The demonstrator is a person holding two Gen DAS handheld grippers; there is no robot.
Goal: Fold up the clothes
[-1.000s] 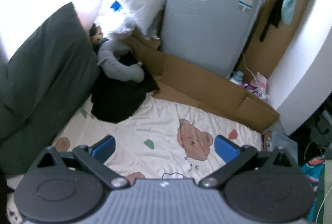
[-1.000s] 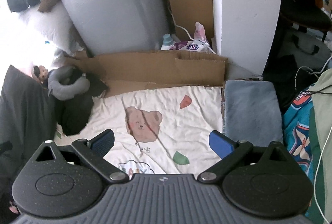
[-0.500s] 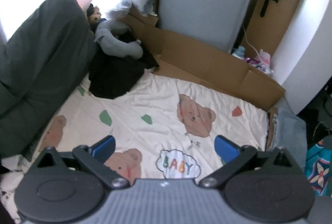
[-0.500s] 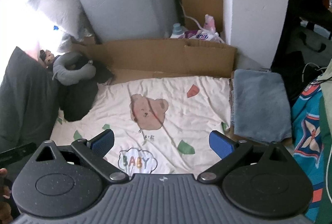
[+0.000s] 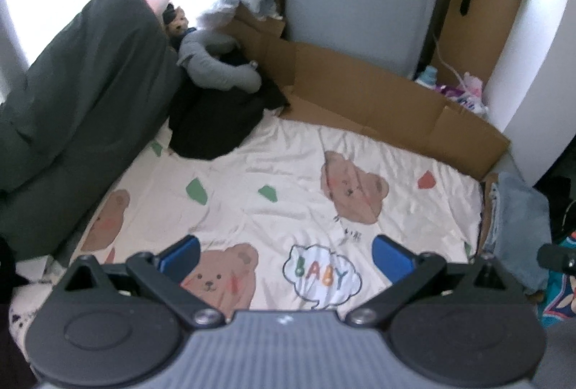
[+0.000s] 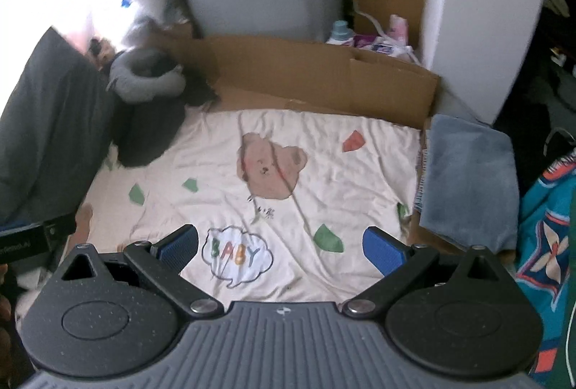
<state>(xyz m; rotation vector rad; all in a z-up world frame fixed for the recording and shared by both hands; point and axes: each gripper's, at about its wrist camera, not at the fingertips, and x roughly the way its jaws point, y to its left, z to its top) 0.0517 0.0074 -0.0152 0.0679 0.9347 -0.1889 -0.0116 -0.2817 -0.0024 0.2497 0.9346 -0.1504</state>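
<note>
Both claws hang above a cream sheet [image 5: 288,194] printed with bears, and both hold nothing. The left claw [image 5: 286,254] has its blue fingers spread wide apart, and so does the right claw [image 6: 284,247]. A black garment [image 5: 216,126] lies bunched at the sheet's far left corner, under a grey neck pillow [image 5: 216,72]. A folded blue cloth [image 6: 468,176] rests just beside the sheet's right edge. Cardboard [image 5: 378,101] lines the far side.

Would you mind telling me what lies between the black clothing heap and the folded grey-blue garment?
Only the bear-print sheet lies between the black clothing heap and the folded grey-blue garment; the right wrist view shows it.
</note>
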